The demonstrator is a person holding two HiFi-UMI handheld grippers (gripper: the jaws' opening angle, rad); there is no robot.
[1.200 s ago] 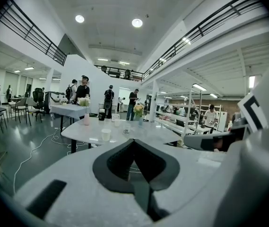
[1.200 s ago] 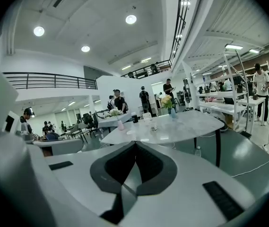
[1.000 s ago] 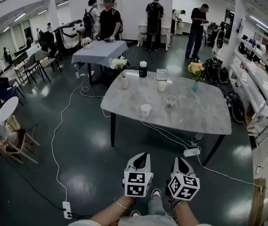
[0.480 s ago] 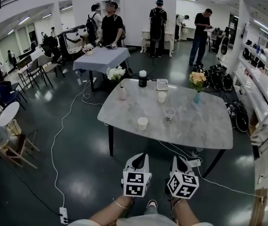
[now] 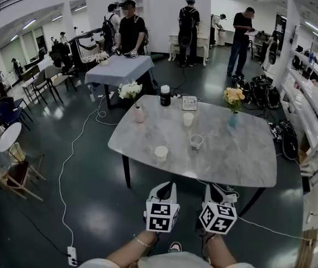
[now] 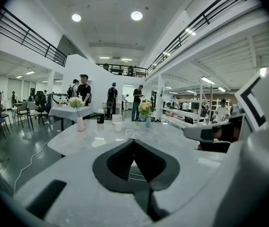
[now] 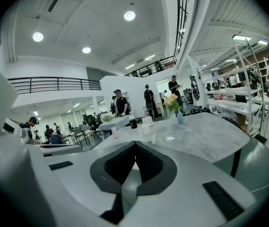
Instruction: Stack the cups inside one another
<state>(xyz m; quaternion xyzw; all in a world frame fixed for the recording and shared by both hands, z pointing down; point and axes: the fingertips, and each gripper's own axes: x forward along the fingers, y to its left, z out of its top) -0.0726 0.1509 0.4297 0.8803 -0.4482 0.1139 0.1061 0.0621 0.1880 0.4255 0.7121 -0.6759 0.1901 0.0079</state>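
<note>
Three cups stand apart on the marble table (image 5: pixel 242 161): a white cup (image 5: pixel 161 153) near the front left, a clear cup (image 5: pixel 196 142) to its right, and another white cup (image 5: pixel 188 119) farther back. My left gripper (image 5: pixel 169 185) and right gripper (image 5: pixel 210 188) are held side by side in front of the table's near edge, short of the cups. Both are shut with nothing between their jaws. In the left gripper view the left gripper (image 6: pixel 134 141) points at the clear cup (image 6: pixel 130 133). In the right gripper view the right gripper (image 7: pixel 135 143) points at the same clear cup (image 7: pixel 150 136).
On the table are a pink vase with white flowers (image 5: pixel 138 114), a black jar (image 5: pixel 165 95), a small sign card (image 5: pixel 189 103) and a blue vase with flowers (image 5: pixel 233 118). Cables (image 5: pixel 63 172) and a power strip (image 5: pixel 72 255) lie on the floor. People stand around a second table (image 5: pixel 119 68) behind.
The table and cups have drawn nearer in the head view as I walk towards them. Both grippers stay shut, side by side, in the same pose.
</note>
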